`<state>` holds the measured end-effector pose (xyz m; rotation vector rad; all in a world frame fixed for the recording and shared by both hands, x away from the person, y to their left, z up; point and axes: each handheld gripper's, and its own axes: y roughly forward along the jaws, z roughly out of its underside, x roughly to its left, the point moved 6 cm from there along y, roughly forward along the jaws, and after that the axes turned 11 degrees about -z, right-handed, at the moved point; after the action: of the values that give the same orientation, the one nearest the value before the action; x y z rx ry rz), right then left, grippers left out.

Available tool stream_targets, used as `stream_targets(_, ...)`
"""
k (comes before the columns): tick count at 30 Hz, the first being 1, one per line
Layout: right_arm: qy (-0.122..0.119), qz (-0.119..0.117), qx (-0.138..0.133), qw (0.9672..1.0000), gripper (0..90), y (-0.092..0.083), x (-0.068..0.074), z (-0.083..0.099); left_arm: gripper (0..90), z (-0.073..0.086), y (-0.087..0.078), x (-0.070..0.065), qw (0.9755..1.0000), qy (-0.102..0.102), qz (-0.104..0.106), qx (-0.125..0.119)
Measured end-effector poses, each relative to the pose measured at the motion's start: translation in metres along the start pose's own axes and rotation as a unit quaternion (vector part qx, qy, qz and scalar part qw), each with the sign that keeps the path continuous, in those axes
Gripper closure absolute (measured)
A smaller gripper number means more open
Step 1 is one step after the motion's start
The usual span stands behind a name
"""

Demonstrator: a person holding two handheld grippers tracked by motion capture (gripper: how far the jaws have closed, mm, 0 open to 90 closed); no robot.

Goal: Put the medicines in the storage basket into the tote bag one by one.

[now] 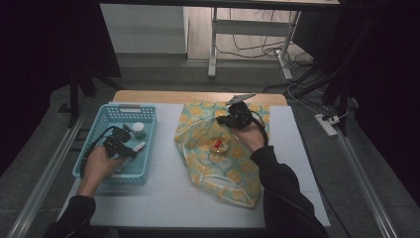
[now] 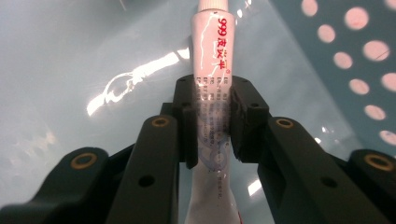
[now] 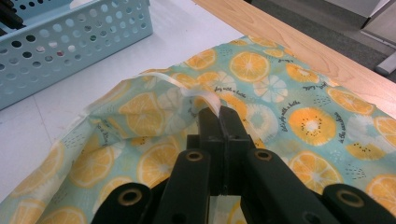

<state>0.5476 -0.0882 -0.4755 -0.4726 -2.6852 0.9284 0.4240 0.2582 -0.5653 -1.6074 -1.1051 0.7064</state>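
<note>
The left gripper [image 2: 212, 123] has its 2 jaws clamped on a white tube [image 2: 212, 70] with red print, which lies on the floor of the blue basket [image 1: 117, 111] at the table's left. The right gripper [image 3: 218, 122] is pinched tight on the white edge of a fruit-print bag [image 3: 280, 93], lifting that edge off the white mat [image 1: 158, 198]. A small jar [image 1: 218, 145] sits in the bag's mouth.

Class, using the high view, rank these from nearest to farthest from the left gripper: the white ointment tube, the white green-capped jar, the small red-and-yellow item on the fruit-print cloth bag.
1. White ointment tube: between the left gripper jaws, in the blue basket.
2. White green-capped jar: same basket, farther back.
3. Small red-and-yellow item: on the fruit-print cloth bag, right.
</note>
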Motion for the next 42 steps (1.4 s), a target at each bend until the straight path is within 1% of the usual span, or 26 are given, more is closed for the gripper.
stream_targets(4, 0.001, 0.000, -0.001, 1.0000, 90.0, 0.000, 0.000, 0.000, 73.9, -0.002, -0.007, 0.002, 0.9998, 0.000, -0.005, -0.022)
stream_targets(6, 0.001, 0.000, -0.002, 1.0000, 90.0, 0.000, 0.000, 0.000, 73.9, -0.003, -0.012, 0.003, 0.9994, 0.001, -0.004, -0.035)
stream_targets(8, 0.001, -0.001, -0.002, 1.0000, 90.0, 0.000, 0.000, 0.000, 74.0, -0.003, -0.016, 0.005, 0.9989, 0.000, -0.007, -0.047)
stream_targets(11, 0.000, -0.001, -0.003, 1.0000, 90.0, 0.000, 0.000, -0.001, 73.9, -0.004, -0.023, 0.007, 0.9980, -0.001, -0.002, -0.064)
stream_targets(13, -0.001, -0.001, -0.004, 1.0000, 90.0, 0.000, 0.000, -0.001, 73.9, -0.004, -0.027, 0.007, 0.9976, -0.007, 0.002, -0.068)
stream_targets(14, -0.001, -0.001, -0.004, 1.0000, 90.0, 0.000, 0.000, -0.001, 73.9, -0.004, -0.029, 0.007, 0.9974, -0.009, 0.001, -0.071)
stream_targets(18, -0.004, -0.002, -0.009, 1.0000, 90.0, -0.002, 0.000, -0.003, 74.0, -0.006, -0.040, 0.005, 0.9963, -0.007, 0.008, -0.086)
stream_targets(20, -0.006, -0.002, -0.011, 0.9999, 90.0, -0.002, 0.001, -0.003, 74.0, -0.007, -0.046, 0.002, 0.9954, -0.007, 0.020, -0.093)
stream_targets(22, -0.006, -0.004, -0.013, 0.9999, 90.0, -0.003, 0.002, -0.004, 74.0, -0.010, -0.053, -0.001, 0.9947, -0.005, 0.021, -0.101)
stream_targets(26, -0.008, -0.005, -0.015, 0.9998, 90.0, -0.003, 0.003, -0.007, 74.0, -0.018, -0.066, -0.009, 0.9927, -0.007, 0.032, -0.116)
stream_targets(29, -0.009, -0.006, -0.017, 0.9998, 90.0, -0.004, 0.004, -0.008, 74.0, -0.023, -0.074, -0.016, 0.9914, -0.002, 0.038, -0.125)
stream_targets(30, -0.009, -0.007, -0.018, 0.9998, 90.0, -0.005, 0.004, -0.009, 74.0, -0.025, -0.075, -0.018, 0.9914, 0.005, 0.039, -0.125)
stream_targets(37, -0.010, -0.007, -0.019, 0.9997, 90.0, -0.005, 0.005, -0.008, 74.0, -0.037, -0.083, -0.041, 0.9890, 0.029, 0.054, -0.135)
stream_targets(40, -0.010, -0.007, -0.021, 0.9997, 90.0, -0.006, 0.005, -0.008, 74.0, -0.043, -0.085, -0.051, 0.9877, 0.039, 0.058, -0.140)
stream_targets(42, -0.011, -0.007, -0.021, 0.9997, 90.0, -0.006, 0.005, -0.009, 74.0, -0.048, -0.087, -0.057, 0.9864, 0.044, 0.064, -0.145)
